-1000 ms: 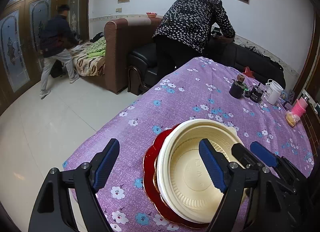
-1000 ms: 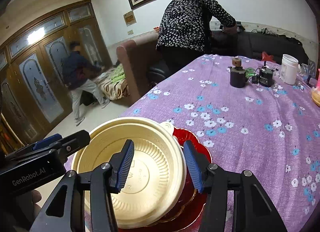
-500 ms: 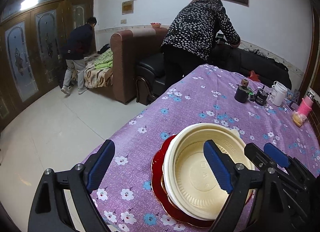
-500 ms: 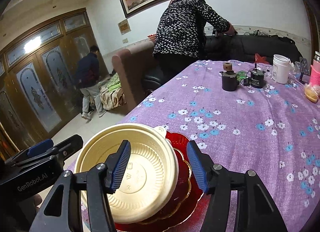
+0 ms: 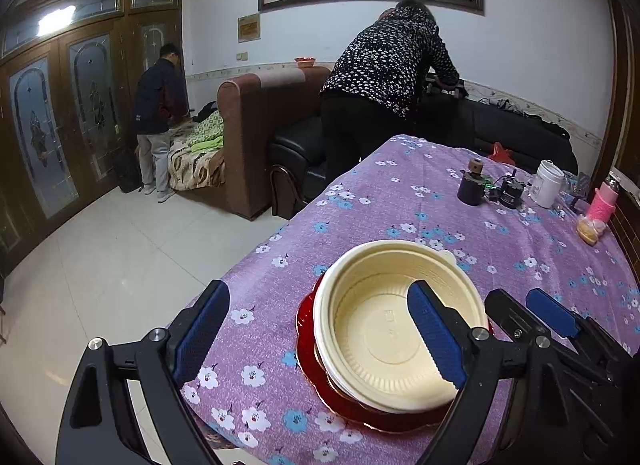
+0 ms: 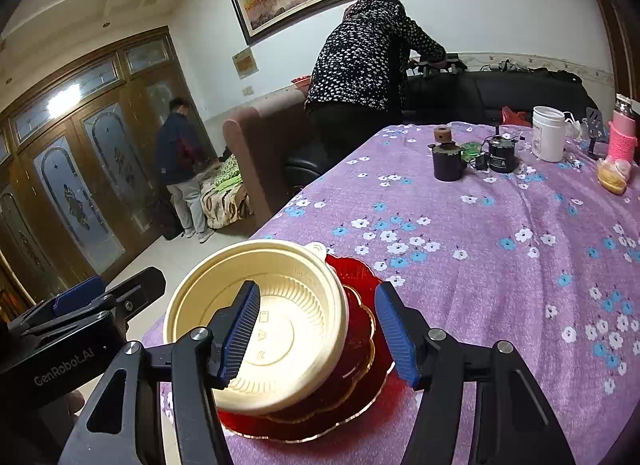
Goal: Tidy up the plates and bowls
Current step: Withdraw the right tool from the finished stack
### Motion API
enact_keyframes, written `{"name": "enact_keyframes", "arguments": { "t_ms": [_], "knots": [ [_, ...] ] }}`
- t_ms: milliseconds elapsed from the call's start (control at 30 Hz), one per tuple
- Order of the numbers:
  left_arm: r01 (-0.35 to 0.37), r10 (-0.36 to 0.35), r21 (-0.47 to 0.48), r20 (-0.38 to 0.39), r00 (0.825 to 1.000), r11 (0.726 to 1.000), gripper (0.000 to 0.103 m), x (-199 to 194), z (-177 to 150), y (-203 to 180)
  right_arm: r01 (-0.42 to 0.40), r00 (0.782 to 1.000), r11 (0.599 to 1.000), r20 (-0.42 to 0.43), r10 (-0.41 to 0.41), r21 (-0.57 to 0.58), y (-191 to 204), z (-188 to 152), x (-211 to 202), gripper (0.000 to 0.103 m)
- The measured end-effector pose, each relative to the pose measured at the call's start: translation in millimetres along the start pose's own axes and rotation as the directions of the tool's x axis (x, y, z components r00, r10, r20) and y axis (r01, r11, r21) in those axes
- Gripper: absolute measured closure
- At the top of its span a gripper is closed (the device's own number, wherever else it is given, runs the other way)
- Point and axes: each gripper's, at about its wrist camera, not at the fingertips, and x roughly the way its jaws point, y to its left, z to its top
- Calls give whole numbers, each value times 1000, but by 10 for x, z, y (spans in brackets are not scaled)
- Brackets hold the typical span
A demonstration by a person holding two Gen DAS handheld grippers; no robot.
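A cream plastic bowl [image 5: 384, 329] [image 6: 280, 321] sits stacked on red plates [image 5: 320, 389] [image 6: 356, 377] near the front left corner of the purple flowered table. My left gripper [image 5: 316, 333] is open and empty, held above and behind the stack; its right finger overlaps the bowl in view. My right gripper [image 6: 316, 333] is open and empty, above the stack's right side. Each gripper shows in the other's view: the right one [image 5: 548, 313] and the left one [image 6: 80, 297].
At the table's far end stand a dark jar [image 6: 448, 161], a small black device [image 6: 500, 157], a white tub [image 6: 548, 133], a pink bottle [image 6: 622, 133] and a bagged bun [image 6: 612, 177]. Two people stand by the sofas. The table edge [image 5: 248, 261] drops off left.
Both grippers have drawn back and risen away from the stack, so the bowl and plates look smaller and lower. The bowl stays on the plates. The man at the doors has straightened up.
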Motion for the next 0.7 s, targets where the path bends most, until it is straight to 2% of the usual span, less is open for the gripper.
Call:
{"name": "enact_keyframes", "arguments": {
  "t_ms": [367, 700],
  "knots": [
    [-4, 3, 17, 35, 999, 1000, 11, -276, -104, -83, 7, 1000, 1000, 28, -7, 4, -26, -112, -289, 38],
    [-1, 0, 30, 51, 999, 1000, 10, -370, -185, -174, 11, 999, 1000, 35, -11, 17, -100, -210, -443, 38]
  ]
}}
